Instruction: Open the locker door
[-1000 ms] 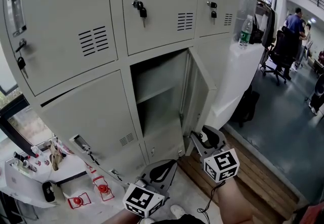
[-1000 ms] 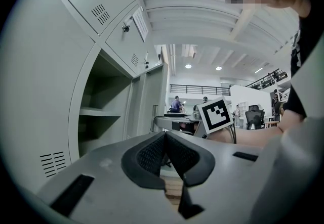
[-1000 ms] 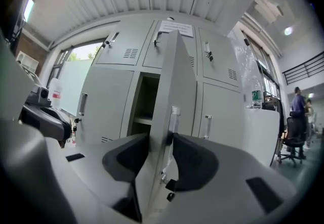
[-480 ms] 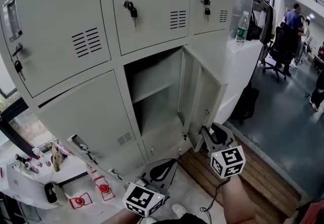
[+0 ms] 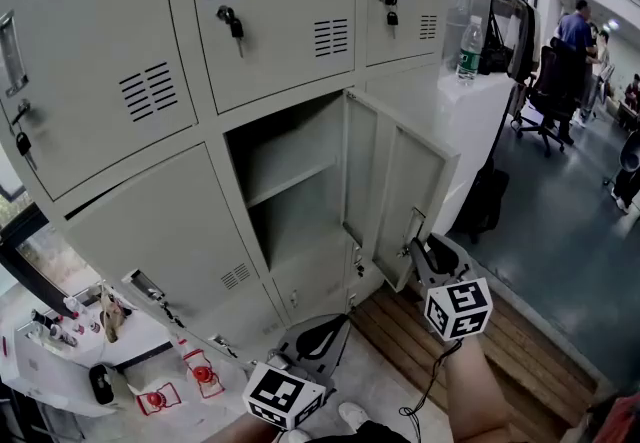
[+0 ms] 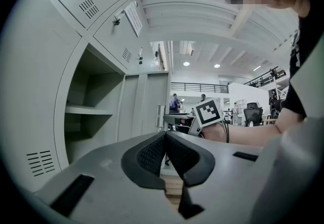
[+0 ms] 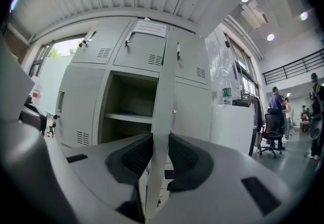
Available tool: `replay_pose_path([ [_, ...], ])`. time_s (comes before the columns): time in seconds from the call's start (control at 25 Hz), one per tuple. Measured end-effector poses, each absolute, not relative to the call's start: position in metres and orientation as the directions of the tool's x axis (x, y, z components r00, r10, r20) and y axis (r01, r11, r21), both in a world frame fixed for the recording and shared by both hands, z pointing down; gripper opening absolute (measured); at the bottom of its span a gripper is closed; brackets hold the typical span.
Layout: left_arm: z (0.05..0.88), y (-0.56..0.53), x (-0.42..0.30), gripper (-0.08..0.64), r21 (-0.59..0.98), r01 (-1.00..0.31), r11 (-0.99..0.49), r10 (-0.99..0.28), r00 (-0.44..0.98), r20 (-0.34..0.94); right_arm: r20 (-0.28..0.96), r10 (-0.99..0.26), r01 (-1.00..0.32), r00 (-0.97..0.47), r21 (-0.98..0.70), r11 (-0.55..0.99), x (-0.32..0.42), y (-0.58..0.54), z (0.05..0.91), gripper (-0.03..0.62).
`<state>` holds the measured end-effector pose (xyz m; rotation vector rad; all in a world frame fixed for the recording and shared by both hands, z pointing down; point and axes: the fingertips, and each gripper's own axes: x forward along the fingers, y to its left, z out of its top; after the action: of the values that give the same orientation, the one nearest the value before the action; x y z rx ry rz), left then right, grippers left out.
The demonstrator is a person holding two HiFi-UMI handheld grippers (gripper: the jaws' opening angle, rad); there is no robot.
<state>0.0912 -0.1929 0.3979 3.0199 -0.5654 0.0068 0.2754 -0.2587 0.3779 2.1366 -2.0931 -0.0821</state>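
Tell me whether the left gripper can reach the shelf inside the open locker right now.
Probably yes. The locker door is swung aside to the right, and nothing stands between the left gripper and the shelf in the open compartment.

My head camera looked steeply down at the lockers. My 2 gripper cameras rode low, faced level, close to the locker door, which all 3 views shared.
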Motion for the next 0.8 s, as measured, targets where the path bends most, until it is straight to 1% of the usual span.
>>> replay_pose_path([
  [0.48, 0.402, -0.205, 0.111, 0.017, 0.099, -0.386, -0.917, -0.386, 0.922, 0.023, 0.066, -0.996, -0.991, 0.066, 0.125, -0.057, 0.317, -0.266, 0.378, 0.146],
  [0.8, 0.401, -0.21, 0.116, 0.017, 0.095, -0.398, -0.913, -0.398, 0.917, 0.015, 0.067, -0.995, -0.99, 0.07, 0.129, -0.061, 0.327, -0.27, 0.378, 0.147],
])
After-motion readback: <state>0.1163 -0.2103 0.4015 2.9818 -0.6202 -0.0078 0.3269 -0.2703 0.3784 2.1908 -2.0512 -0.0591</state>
